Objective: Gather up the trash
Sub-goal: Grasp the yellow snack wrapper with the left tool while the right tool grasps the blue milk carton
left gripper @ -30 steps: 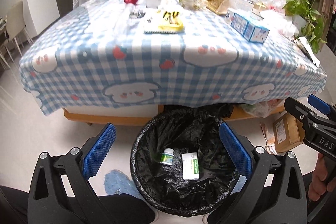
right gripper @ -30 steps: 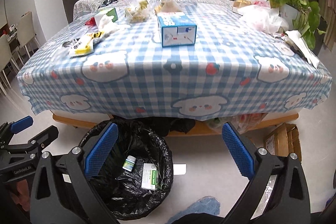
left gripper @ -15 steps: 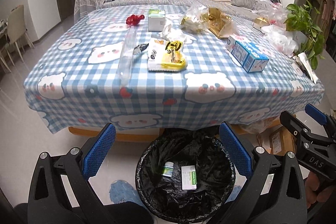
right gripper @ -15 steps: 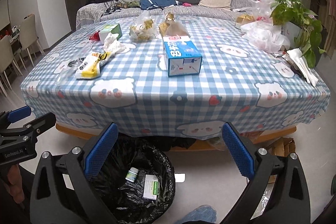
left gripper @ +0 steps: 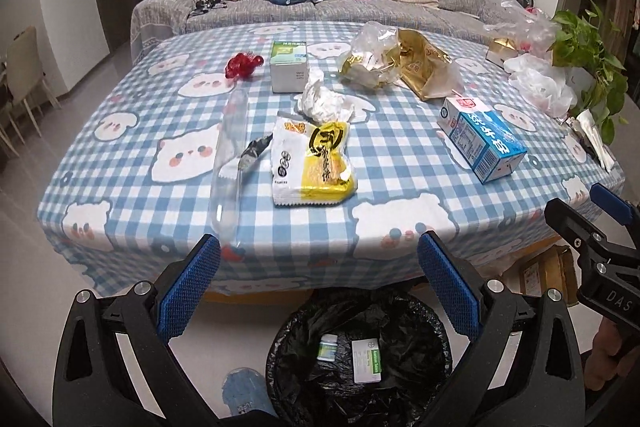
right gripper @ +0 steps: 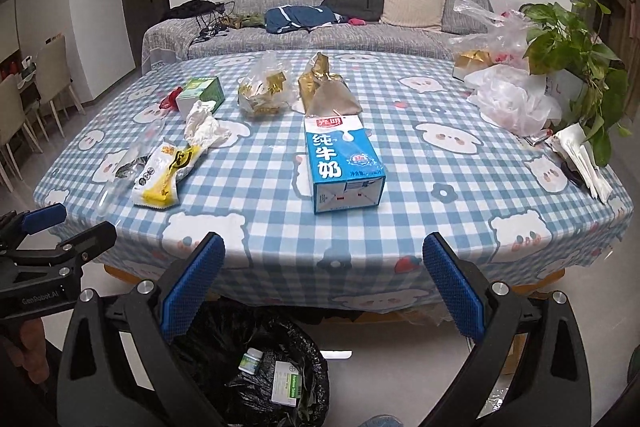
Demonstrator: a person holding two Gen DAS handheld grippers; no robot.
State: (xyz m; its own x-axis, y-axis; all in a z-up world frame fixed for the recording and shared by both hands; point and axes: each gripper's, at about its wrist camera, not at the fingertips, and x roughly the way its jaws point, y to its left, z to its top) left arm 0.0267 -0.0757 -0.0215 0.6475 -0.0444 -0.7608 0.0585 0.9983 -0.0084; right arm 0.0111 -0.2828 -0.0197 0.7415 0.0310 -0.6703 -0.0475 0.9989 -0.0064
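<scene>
A black-lined trash bin [left gripper: 420,315] stands on the floor at the table's near edge and holds a small white bottle [left gripper: 328,346] and a white-green box [left gripper: 366,361]; it also shows in the right wrist view [right gripper: 304,355]. On the checked tablecloth [left gripper: 160,203] lie a yellow snack packet [left gripper: 312,163], a clear plastic bottle [left gripper: 229,163], crumpled tissue [left gripper: 322,101], a blue milk carton [left gripper: 482,143], gold wrappers [left gripper: 404,65], a green-white box [left gripper: 289,71] and a red wrapper [left gripper: 242,65]. My left gripper [left gripper: 318,287] is open and empty above the bin. My right gripper [right gripper: 324,285] is open and empty, facing the milk carton [right gripper: 342,163].
White plastic bags [right gripper: 512,99] and a potted plant [right gripper: 572,55] sit at the table's right side, with papers [right gripper: 584,159] near that edge. A grey sofa [right gripper: 320,23] stands behind. Chairs [right gripper: 52,83] are at the left. A cardboard box [left gripper: 548,275] lies on the floor.
Both grippers have risen and tilted up from the bin, so more of the table top shows. Both stay open and empty.
</scene>
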